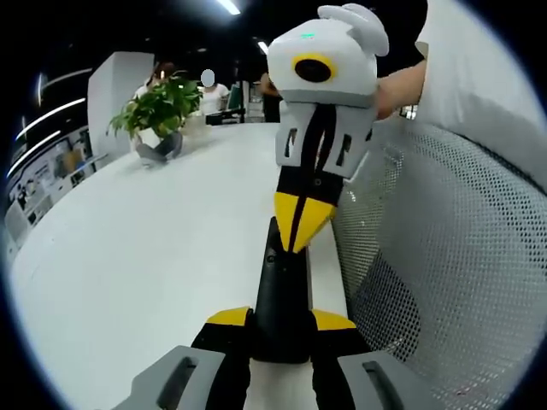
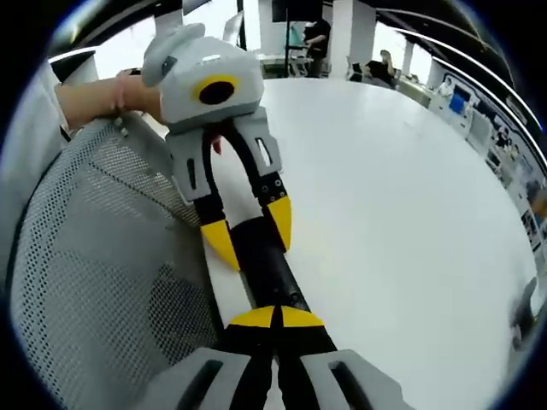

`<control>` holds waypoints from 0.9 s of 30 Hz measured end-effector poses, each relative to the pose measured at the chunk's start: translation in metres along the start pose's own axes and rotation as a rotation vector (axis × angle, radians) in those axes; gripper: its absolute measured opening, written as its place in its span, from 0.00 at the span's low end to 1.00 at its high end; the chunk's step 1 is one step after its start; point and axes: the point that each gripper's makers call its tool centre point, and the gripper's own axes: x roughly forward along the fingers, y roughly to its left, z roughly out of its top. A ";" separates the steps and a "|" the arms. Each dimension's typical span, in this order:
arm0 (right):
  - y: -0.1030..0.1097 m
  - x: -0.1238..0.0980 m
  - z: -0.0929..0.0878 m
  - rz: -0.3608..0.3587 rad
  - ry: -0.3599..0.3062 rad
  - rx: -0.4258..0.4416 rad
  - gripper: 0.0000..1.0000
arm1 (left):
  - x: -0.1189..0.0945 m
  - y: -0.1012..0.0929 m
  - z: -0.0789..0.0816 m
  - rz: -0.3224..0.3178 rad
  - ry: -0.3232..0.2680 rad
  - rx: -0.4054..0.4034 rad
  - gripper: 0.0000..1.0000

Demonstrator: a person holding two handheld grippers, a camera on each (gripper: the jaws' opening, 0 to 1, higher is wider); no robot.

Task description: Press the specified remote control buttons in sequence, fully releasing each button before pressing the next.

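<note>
In the left gripper view, the left gripper (image 1: 282, 329) is rising from six o'clock with its yellow-tipped jaws set narrowly on either side of the near end of the black remote control (image 1: 280, 295), gripping it. The remote is lying lengthwise toward twelve o'clock along the edge of the white table (image 1: 145, 256). The right gripper (image 1: 299, 231) is coming down from one o'clock, its yellow tips drawn together into one point resting on the far end of the remote, at a button as far as I can judge. A mesh chair back (image 1: 453, 256) is filling the three o'clock side, and a potted plant (image 1: 158, 115) is standing well apart at ten o'clock.

In the right gripper view, the right gripper (image 2: 275, 318) is pointing up from six o'clock with jaws pressed together, tips touching the remote control (image 2: 267, 256). The left gripper (image 2: 248, 231) is reaching in from eleven o'clock, its jaws straddling the remote's far end. A hand (image 2: 102, 98) is showing at ten o'clock and the mesh chair back (image 2: 94, 256) at eight o'clock.

The remote is sitting right at the table edge, so a push off its centre line could be tipping or sliding it toward the chair. The joined tip may be covering two neighbouring buttons at once, and lifting too little would be leaving the button half pressed before the next press.
</note>
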 end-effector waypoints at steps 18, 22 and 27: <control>0.001 0.011 0.002 0.024 0.081 -0.132 0.00 | 0.000 0.000 0.000 -0.003 0.005 0.013 0.25; 0.001 0.013 0.003 0.021 0.116 -0.170 0.00 | 0.000 0.000 0.000 -0.003 0.005 0.014 0.25; 0.000 0.015 0.004 -0.022 0.153 -0.300 0.00 | 0.001 0.000 0.000 0.000 0.009 0.019 0.25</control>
